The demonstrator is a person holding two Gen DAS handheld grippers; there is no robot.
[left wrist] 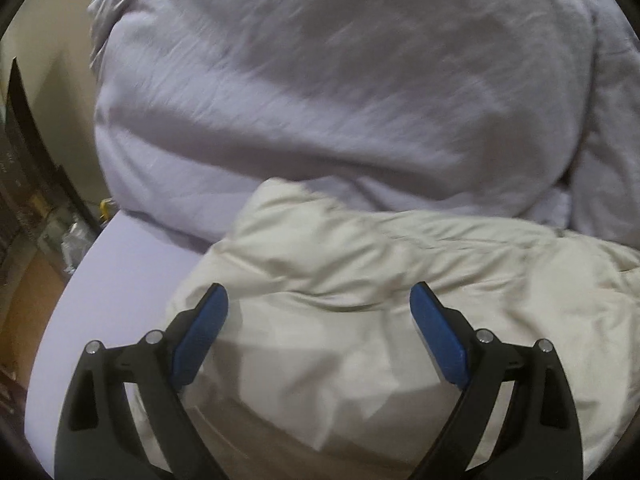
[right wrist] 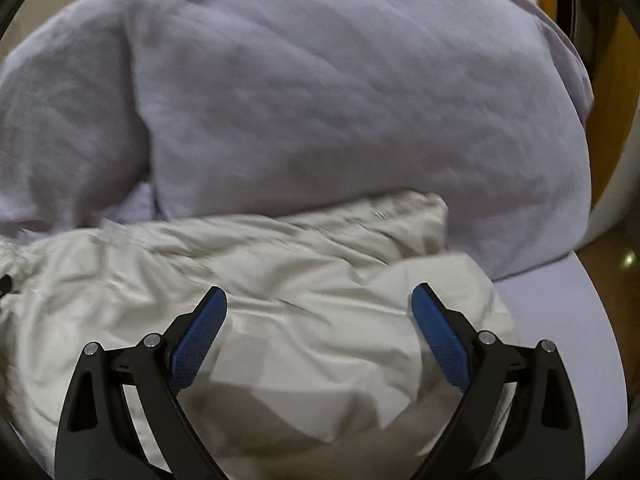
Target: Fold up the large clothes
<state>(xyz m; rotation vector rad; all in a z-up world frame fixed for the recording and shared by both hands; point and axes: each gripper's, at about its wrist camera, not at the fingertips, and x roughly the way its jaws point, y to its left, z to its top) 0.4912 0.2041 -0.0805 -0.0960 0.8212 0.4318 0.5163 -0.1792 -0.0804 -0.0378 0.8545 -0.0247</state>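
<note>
A cream padded garment (left wrist: 360,300) lies crumpled on a pale lavender surface (left wrist: 120,264); the right wrist view shows it too (right wrist: 280,300). My left gripper (left wrist: 319,300) hovers just above its left part, open, with nothing between the blue pads (left wrist: 200,332). My right gripper (right wrist: 319,300) stands open over the garment's right part, also holding nothing. A dark cord end shows at the garment's far left edge (right wrist: 5,284). Both views are motion-blurred.
A large lavender-grey bundle of bedding or cloth (left wrist: 320,92) rises behind the garment and fills the back (right wrist: 340,100). Dark shelving with clutter (left wrist: 28,168) stands off the left edge. A wooden floor and a white curved object (right wrist: 616,184) lie to the right.
</note>
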